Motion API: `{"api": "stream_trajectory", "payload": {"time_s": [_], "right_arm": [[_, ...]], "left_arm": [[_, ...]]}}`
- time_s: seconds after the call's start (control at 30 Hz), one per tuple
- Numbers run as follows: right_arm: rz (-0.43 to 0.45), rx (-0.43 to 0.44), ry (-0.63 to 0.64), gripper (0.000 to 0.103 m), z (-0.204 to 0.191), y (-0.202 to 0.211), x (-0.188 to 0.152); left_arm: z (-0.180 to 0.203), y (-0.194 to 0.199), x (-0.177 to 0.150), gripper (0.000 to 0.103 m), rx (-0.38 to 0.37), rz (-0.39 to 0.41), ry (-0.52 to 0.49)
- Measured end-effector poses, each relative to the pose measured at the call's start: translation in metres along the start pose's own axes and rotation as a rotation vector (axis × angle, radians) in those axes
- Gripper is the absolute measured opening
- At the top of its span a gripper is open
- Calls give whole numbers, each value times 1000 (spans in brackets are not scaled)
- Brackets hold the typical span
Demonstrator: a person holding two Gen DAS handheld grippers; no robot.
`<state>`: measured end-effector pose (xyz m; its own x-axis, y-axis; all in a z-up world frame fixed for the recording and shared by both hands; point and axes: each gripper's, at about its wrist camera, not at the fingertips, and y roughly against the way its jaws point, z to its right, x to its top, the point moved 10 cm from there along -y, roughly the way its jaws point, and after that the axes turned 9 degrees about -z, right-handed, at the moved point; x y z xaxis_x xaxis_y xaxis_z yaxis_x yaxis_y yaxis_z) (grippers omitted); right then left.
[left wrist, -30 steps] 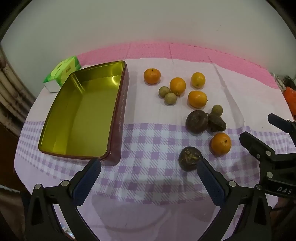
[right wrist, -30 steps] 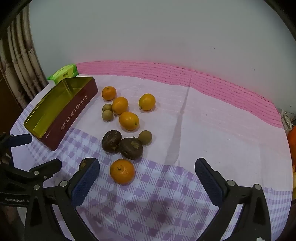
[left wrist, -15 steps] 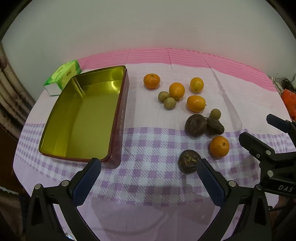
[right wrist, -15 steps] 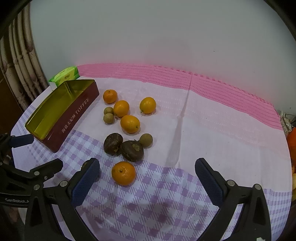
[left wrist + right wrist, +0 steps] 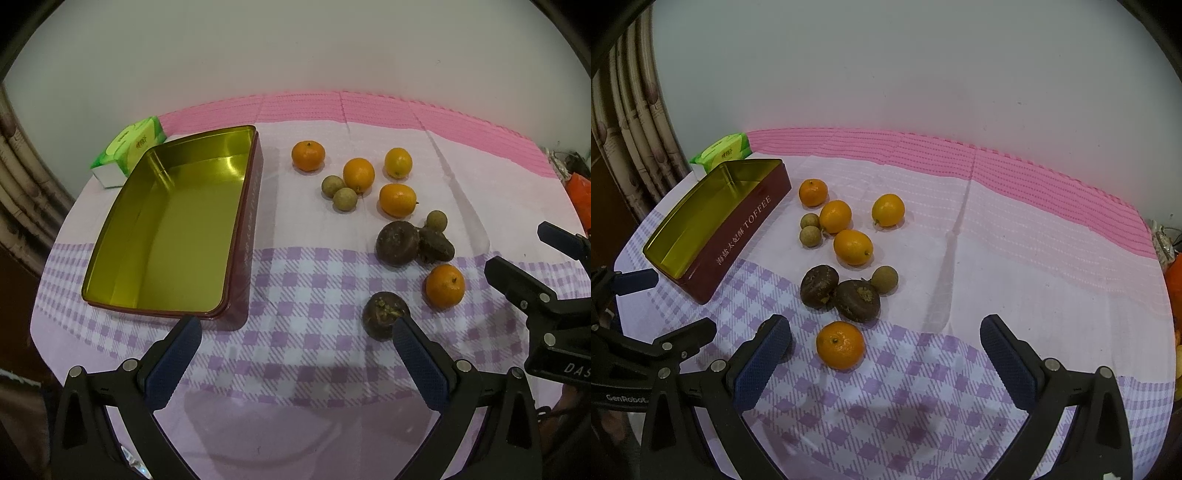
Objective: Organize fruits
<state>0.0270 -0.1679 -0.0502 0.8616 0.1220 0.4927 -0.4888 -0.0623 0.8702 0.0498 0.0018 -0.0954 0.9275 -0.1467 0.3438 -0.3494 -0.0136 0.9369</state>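
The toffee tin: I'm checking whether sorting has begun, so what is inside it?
Nothing shows inside the toffee tin: its gold floor is bare in the left wrist view. The left gripper's finger covers only the rim of its near corner. All fruits lie outside on the tablecloth.

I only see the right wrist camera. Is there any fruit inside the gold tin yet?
Observer: No. The left wrist view looks straight down into the tin, and its whole floor is bare.
Operator: I count two dark brown fruits. Are there more?
Observer: Yes. A third dark fruit lies by itself on the checked cloth, nearer to you than the other two.
Operator: Is the left gripper holding something?
Observer: No. The left gripper has its jaws wide apart, with only cloth between them.
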Motion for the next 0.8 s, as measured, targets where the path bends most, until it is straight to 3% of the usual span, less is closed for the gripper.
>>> {"api": "stream_trajectory", "payload": {"time_s": [0.8], "right_arm": [[-4,10,-2,102,-1,0,-4]], "left_arm": [[-9,0,-2,102,7,-16,21]]}}
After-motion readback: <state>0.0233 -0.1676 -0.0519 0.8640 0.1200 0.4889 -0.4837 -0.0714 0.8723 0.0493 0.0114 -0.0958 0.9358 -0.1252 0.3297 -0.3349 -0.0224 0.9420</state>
